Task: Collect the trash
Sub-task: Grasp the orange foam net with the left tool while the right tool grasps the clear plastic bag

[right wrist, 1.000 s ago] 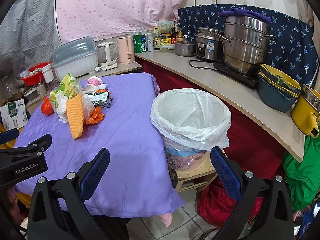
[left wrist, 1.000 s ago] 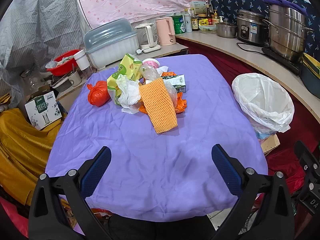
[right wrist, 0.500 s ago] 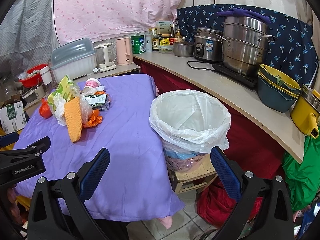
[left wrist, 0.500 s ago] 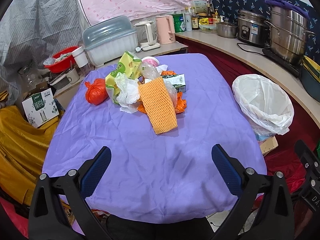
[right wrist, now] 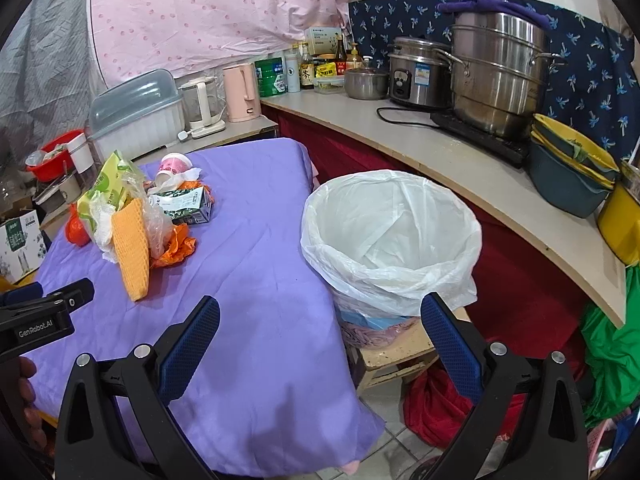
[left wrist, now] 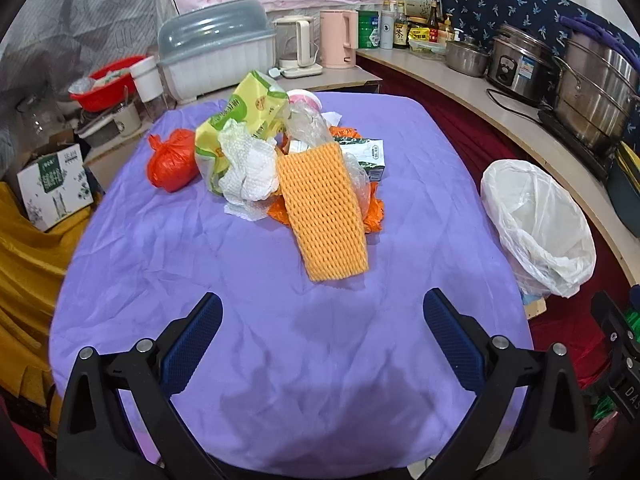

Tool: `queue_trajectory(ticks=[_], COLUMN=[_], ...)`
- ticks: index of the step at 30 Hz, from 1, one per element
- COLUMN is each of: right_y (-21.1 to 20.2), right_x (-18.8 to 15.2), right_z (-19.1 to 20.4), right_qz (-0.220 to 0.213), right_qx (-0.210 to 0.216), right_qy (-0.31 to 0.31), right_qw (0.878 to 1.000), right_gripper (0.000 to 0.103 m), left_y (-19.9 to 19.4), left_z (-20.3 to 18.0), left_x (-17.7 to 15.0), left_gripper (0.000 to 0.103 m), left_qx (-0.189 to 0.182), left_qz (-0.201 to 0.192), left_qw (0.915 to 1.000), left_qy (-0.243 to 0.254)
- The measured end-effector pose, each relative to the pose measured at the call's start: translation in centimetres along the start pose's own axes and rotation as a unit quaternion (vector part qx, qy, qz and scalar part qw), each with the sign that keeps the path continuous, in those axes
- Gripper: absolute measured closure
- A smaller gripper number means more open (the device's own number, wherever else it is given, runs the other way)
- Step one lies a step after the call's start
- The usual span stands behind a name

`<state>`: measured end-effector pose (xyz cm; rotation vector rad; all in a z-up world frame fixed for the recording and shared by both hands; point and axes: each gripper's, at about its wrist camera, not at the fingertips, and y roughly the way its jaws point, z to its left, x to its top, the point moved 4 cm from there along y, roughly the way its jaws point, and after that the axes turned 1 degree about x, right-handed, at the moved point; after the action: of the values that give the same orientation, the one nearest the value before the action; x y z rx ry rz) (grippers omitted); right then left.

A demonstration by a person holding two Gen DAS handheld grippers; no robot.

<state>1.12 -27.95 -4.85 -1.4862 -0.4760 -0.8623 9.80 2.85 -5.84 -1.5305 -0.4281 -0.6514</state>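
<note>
Quickly, we log:
Left gripper (left wrist: 322, 314): we hold it spread wide, empty, above purple tablecloth (left wrist: 248, 272).
Right gripper (right wrist: 320, 318): jaws apart, nothing held.
Trash pile (left wrist: 280, 164): mid-table.
Bin (right wrist: 390, 236): beside table, white-lined.

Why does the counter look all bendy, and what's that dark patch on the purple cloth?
Left wrist view: the fisheye lens bows the counter and blacks out the corners; the dark patch is a soft shadow on the purple cloth between the open left gripper fingers. Right wrist view: same curved counter, shine on the steel pots, everything fairly sharp.
</note>
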Motion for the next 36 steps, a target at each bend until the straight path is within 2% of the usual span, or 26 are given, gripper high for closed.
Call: queue_trajectory(ticks=[8,15,17,18,20,21,23,24,26,27,28,32,36], right_y=[3.7,6.3,6.8,7.0,7.5,7.7,8.0,8.2,8.6,8.8,9.0,10.0,11.4], right_x=[1.5,2.7,2.9,3.0,3.3,3.4,3.7,3.8,4.1,4.2,4.2,4.3,4.4], right_z=[1.9,4.1,4.7,4.8,5.5,5.8,6.7,7.2,8.3,9.0,9.5,12.5,15.8], right_qz=[0.008,0.016,0.019,0.02,0.023,0.023,0.023,0.024,0.026,0.027,0.028,0.038,0.049], right_qx=[0.009,0.014,0.015,0.016,0.019,0.021,0.027,0.031,0.039,0.048,0.055,0.096,0.128], right_qy=[0.001,-0.01,-0.012,-0.013,-0.016,-0.017,-0.022,-0.024,-0.027,-0.028,-0.028,-0.036,-0.05], right_qw=[1.0,1.0,1.0,1.0,0.999,0.999,0.999,0.999,0.999,0.998,0.998,0.994,0.989], right_gripper=[0.007,0.007,0.007,0.007,0.007,0.007,0.007,0.007,0.007,0.008,0.009,0.019,0.032], left_y=[5.8,10.2,11.0,11.3,11.7,11.8,11.5,11.3,10.7,10.4,10.0,8.3,7.6], left_z=[0.7,0.5,0.7,0.8,1.2,1.4,2.0,2.4,3.0,3.2,3.5,5.0,6.5], left_x=[1.6,2.5,2.6,2.7,2.6,2.5,2.3,2.3,2.1,2.1,2.2,2.5,2.6], left_gripper=[0.007,0.008,0.023,0.027,0.044,0.047,0.067,0.071,0.088,0.09,0.096,0.096,0.096], left_qx=[-0.036,-0.039,-0.051,-0.056,-0.072,-0.078,-0.087,-0.095,-0.105,-0.11,-0.114,-0.125,-0.12], left_qz=[0.037,0.052,0.057,0.063,0.073,0.076,0.077,0.077,0.076,0.074,0.071,0.056,0.051], left_qw=[0.9983,0.9975,0.9967,0.9961,0.9943,0.9936,0.9928,0.992,0.991,0.9905,0.9904,0.99,0.9906], left_qy=[-0.028,-0.027,-0.025,-0.026,-0.029,-0.03,-0.031,-0.031,-0.035,-0.036,-0.035,-0.034,-0.042])
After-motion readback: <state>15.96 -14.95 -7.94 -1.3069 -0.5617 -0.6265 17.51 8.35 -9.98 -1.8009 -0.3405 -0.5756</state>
